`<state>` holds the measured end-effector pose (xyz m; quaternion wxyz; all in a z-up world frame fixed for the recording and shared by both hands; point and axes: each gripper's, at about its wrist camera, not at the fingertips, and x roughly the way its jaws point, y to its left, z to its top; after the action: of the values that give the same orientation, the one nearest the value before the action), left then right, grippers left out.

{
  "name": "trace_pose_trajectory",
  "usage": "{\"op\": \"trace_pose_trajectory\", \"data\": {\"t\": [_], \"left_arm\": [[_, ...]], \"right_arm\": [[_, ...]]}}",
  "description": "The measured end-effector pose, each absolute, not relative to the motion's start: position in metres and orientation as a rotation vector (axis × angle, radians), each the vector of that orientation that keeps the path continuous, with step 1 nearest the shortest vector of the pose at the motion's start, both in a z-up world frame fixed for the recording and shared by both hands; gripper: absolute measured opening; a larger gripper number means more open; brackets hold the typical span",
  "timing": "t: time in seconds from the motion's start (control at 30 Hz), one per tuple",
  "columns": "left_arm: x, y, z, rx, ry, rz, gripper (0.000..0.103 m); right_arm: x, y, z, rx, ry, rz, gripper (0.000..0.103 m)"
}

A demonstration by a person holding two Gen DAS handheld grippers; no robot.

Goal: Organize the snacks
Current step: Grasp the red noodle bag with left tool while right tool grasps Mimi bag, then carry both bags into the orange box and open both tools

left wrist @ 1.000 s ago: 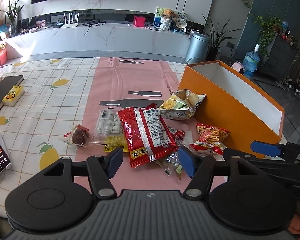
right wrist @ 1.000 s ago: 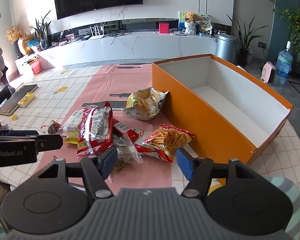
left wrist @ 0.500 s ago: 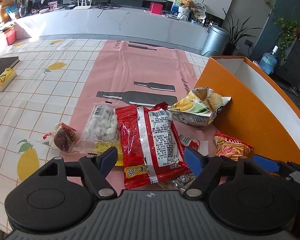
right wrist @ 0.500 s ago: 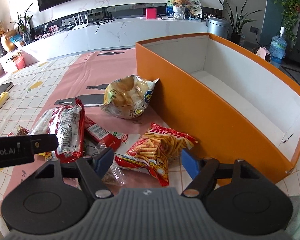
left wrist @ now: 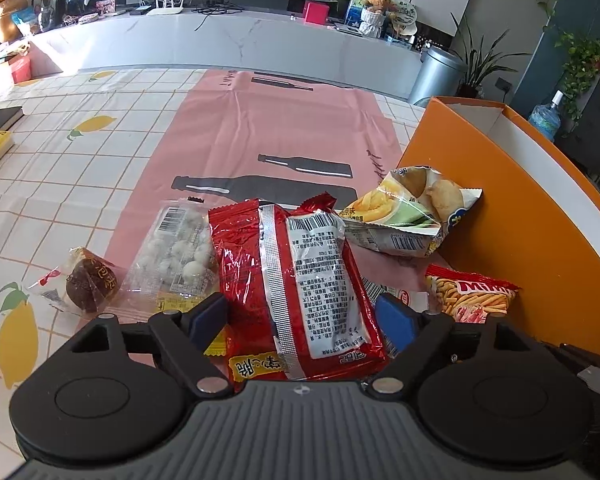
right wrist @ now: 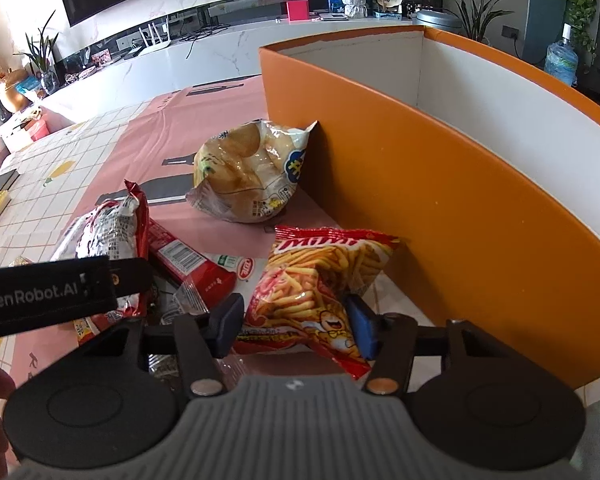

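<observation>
Down at table level, a white tablecloth printed with lemons carries a pink mat with dark bottle shapes, and the snacks lie heaped at the mat's near end. Nearest the left gripper is a red foil packet, lying lengthwise between its spread blue pads, which flank it without clearly pressing it. At ten o'clock from that packet sit a clear bag of white balls and, further left, a wrapped brown sweet. At two o'clock a potato chip bag leans against the orange box.

The right gripper is lower on the fries snack bag, its pads close against both sides of the bag's near end; whether they truly pinch it I cannot tell. A slim red stick pack lies at ten o'clock from it. The box's tall orange wall blocks the right side.

Beyond the table runs a long marble counter with a router, a pink cube and a teddy bear; a steel bin stands at one o'clock.
</observation>
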<state>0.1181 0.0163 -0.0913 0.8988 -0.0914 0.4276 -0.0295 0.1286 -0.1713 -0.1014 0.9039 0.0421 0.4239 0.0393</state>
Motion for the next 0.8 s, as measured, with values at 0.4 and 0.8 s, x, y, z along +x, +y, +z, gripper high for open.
{"op": "trace_pose_trajectory", "data": {"t": [0.4,0.8], "left_arm": [[0.126,-0.001,-0.101,-0.124,0.919,-0.008,0.102],[0.107,0.004,-0.078,-0.120,0.861,-0.035,0.079]], "right_arm": [[0.128,-0.177,-0.104,0.117,0.875,0.109,0.047],[0.120,-0.179,-0.096,0.113,0.843,0.134,0.041]]}}
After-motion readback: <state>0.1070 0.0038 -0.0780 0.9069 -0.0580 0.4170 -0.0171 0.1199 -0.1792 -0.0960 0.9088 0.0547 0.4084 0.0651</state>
